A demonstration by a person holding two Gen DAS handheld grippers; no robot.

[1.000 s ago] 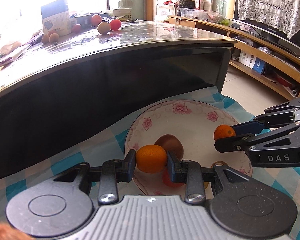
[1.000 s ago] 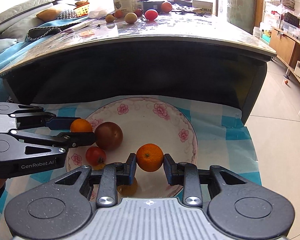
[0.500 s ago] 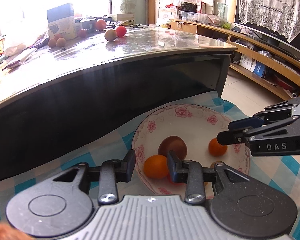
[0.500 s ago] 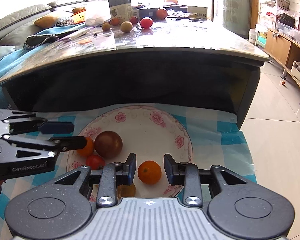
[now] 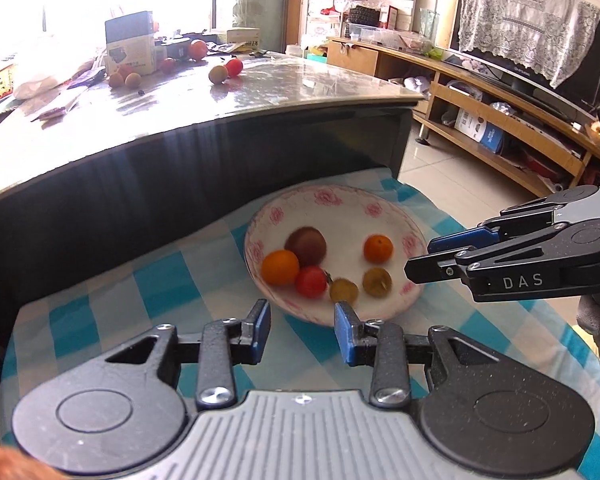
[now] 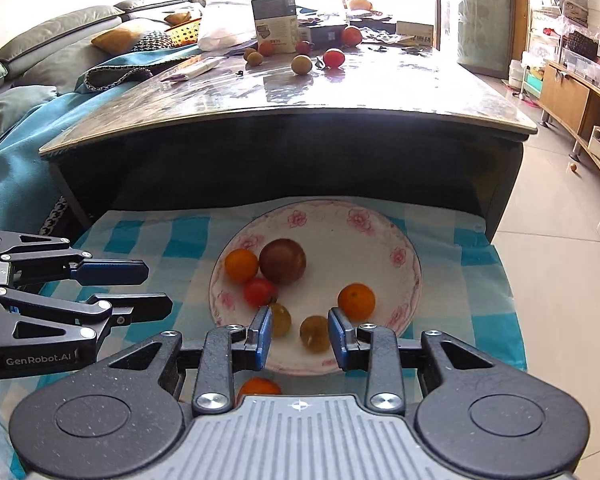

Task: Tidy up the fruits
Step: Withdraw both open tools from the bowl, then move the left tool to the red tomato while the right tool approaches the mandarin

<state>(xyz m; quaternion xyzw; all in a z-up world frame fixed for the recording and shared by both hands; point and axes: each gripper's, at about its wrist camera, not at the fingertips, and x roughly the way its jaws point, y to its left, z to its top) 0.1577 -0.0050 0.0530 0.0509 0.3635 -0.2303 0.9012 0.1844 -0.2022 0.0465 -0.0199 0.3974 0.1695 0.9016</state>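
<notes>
A white flowered plate (image 5: 384,204) (image 6: 404,248) sits on a blue checked cloth. It holds two oranges (image 5: 279,267) (image 5: 378,249), a brown round fruit (image 5: 306,241), a red tomato (image 5: 311,281) and two yellowish fruits (image 5: 377,282). In the right wrist view the oranges lie at the left (image 6: 241,265) and right (image 6: 356,301) of the plate. My left gripper (image 5: 302,332) is open and empty, above the cloth just short of the plate. My right gripper (image 6: 299,334) is open and empty over the plate's near rim. Another orange (image 6: 258,386) lies on the cloth under it.
A dark table with a glossy top (image 5: 228,100) stands behind the cloth, with several loose fruits (image 6: 301,64) and a box (image 6: 275,24) at its far side. A sofa (image 6: 40,64) is at the left, wooden shelves (image 5: 500,120) at the right.
Both grippers opened and let their oranges go into the plate. Both then pulled back and up, away from the plate.
</notes>
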